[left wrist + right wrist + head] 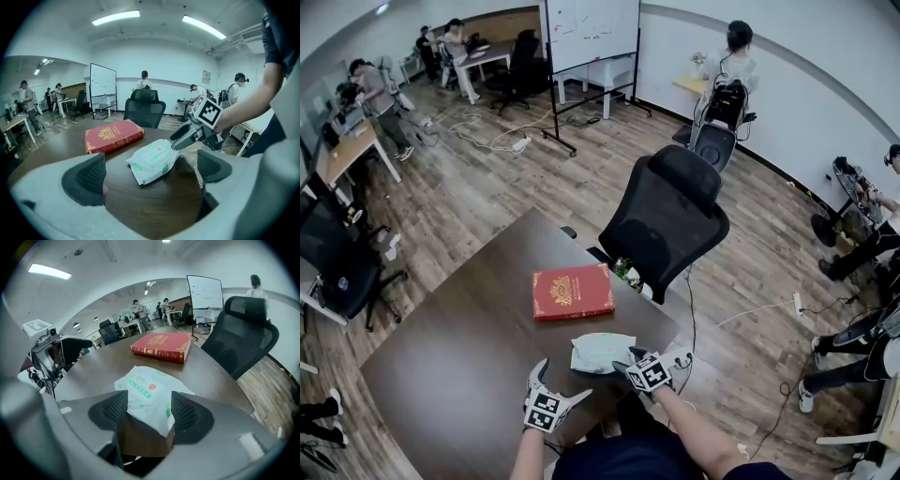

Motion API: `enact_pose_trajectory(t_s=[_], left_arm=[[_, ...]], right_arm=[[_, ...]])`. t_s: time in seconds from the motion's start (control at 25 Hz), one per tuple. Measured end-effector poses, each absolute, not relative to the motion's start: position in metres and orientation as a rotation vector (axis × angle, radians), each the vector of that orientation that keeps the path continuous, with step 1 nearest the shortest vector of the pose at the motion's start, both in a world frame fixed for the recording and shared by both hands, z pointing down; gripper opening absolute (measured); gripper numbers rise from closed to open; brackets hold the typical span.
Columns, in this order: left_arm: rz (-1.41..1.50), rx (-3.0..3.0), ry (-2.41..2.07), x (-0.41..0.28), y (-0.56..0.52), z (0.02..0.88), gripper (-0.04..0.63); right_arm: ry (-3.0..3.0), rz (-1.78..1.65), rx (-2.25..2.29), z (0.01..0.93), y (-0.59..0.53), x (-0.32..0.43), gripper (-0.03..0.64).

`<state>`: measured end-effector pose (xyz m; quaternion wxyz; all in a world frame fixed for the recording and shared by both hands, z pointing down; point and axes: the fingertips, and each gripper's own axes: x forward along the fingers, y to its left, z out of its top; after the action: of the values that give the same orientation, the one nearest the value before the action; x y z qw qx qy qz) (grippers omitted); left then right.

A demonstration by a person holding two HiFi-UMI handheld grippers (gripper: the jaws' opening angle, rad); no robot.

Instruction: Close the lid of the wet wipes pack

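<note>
Right gripper [149, 409] jaws parted astride the wet wipes pack [140, 386]; left gripper [152, 174] spread wide. We note dark table [459, 347], busy office [478, 192]; lid indistinct.

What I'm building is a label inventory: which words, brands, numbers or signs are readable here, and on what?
Nothing reads clearly.
White soft wet wipes pack: green label print and red shield mark, too blurred.
Red hardcover book: gold emblem only, no legible words.
White whiteboard: handwriting too small.
Small framed wall notice: too small.
</note>
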<state>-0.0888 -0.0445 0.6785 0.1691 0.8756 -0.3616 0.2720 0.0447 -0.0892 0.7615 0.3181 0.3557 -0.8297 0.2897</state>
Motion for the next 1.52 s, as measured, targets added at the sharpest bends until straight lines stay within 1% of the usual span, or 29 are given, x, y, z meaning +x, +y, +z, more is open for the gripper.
enact_pose_trajectory(t_s=[0.16, 0.52, 0.68, 0.88, 1.08, 1.24, 1.52], left_arm=[[0.846, 2.524, -1.004, -0.087, -0.031, 0.675, 0.598], [0.714, 2.573, -1.037, -0.099, -0.016, 0.648, 0.598], [0.798, 2.635, -1.027, -0.112, -0.009, 0.632, 0.598], [0.672, 2.659, -1.054, -0.128, 0.001, 0.603, 0.598], [0.730, 2.638, -1.061, -0.138, 0.010, 0.614, 0.598], [0.678, 2.618, -1.057, -0.134, 0.015, 0.613, 0.598], [0.605, 2.652, -1.011, -0.121, 0.016, 0.608, 0.598]], right_arm=[[-2.204, 0.789, 1.032, 0.741, -0.072, 0.067, 0.311], [-2.254, 0.702, 1.121, 0.703, -0.028, 0.091, 0.328], [-2.299, 0.739, 1.201, 0.677, -0.019, 0.101, 0.328], [-2.356, 0.750, 1.280, 0.637, -0.011, 0.111, 0.330], [-2.387, 0.702, 1.365, 0.603, -0.006, 0.118, 0.331], [-2.382, 0.633, 1.349, 0.591, -0.003, 0.122, 0.339], [-2.376, 0.651, 1.384, 0.582, 0.002, 0.133, 0.337]])
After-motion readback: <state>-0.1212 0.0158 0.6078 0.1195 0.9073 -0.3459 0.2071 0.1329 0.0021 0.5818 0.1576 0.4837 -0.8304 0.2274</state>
